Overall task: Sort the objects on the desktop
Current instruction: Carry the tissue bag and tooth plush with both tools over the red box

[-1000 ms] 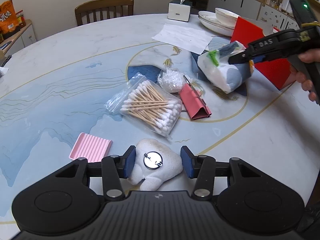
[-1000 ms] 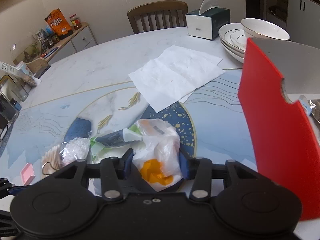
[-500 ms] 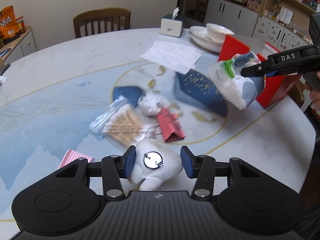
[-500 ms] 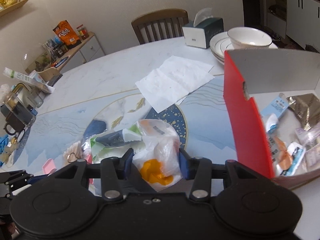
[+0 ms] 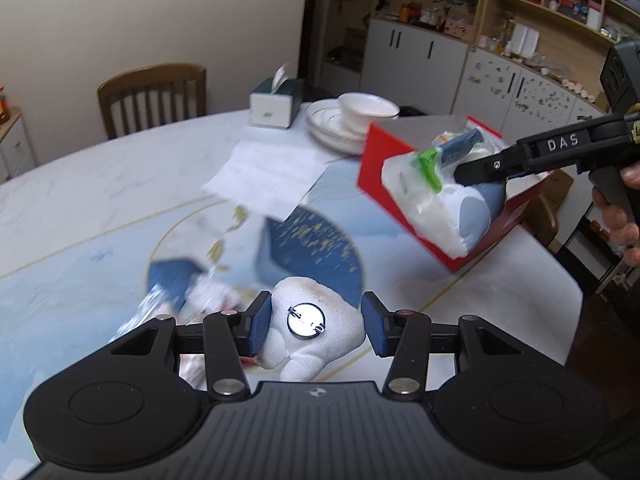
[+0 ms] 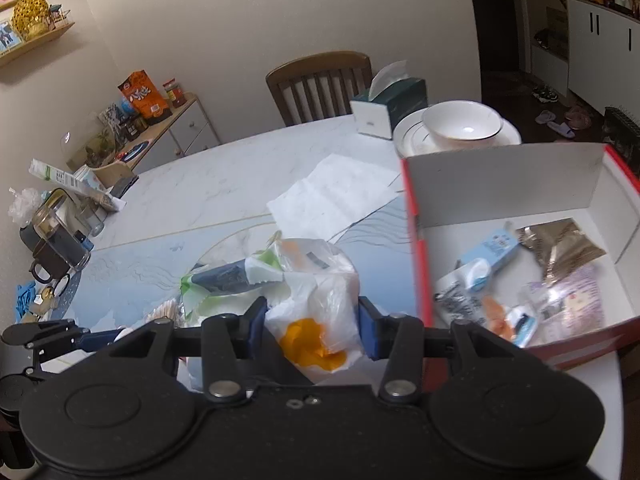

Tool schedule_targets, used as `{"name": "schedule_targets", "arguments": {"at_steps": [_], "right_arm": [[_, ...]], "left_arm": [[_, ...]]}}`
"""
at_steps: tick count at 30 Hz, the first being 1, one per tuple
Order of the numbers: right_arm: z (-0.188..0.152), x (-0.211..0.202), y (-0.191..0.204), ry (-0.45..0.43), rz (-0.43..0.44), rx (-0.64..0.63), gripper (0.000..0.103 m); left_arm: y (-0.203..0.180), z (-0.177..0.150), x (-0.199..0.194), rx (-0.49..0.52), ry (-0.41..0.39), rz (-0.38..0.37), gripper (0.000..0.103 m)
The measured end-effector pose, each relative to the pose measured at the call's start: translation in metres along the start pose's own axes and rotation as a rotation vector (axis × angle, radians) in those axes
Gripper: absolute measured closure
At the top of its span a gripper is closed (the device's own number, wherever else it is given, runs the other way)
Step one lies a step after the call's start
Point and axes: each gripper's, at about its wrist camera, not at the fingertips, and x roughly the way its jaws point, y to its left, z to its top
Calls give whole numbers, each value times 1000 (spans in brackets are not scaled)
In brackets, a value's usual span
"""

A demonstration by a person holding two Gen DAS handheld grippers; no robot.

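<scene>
Left gripper (image 5: 316, 326) clamped on white plush (image 5: 316, 330), clear of table (image 5: 100, 200). Right gripper (image 6: 310, 326) clamped on plastic bag (image 6: 312, 300), just beside red box (image 6: 416, 240).

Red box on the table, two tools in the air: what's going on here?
A person is sorting table clutter. The left tool grips a white plush toy with a round metal badge, off the round marble-patterned table. The right tool clamps a white plastic bag with orange contents beside the open red cardboard box, which already holds small packets.
</scene>
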Motion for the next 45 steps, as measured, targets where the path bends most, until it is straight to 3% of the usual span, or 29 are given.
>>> {"name": "schedule_targets", "arguments": {"at_steps": [24,45], "right_arm": [[23,-49,-103,-62,-50,17,58],[38,-53,-203,-83,-151,62,58]], "left_arm": [[-97,77,55,95,-78,-69,56],[-168,138,137,247,-48,-104,56]]}}
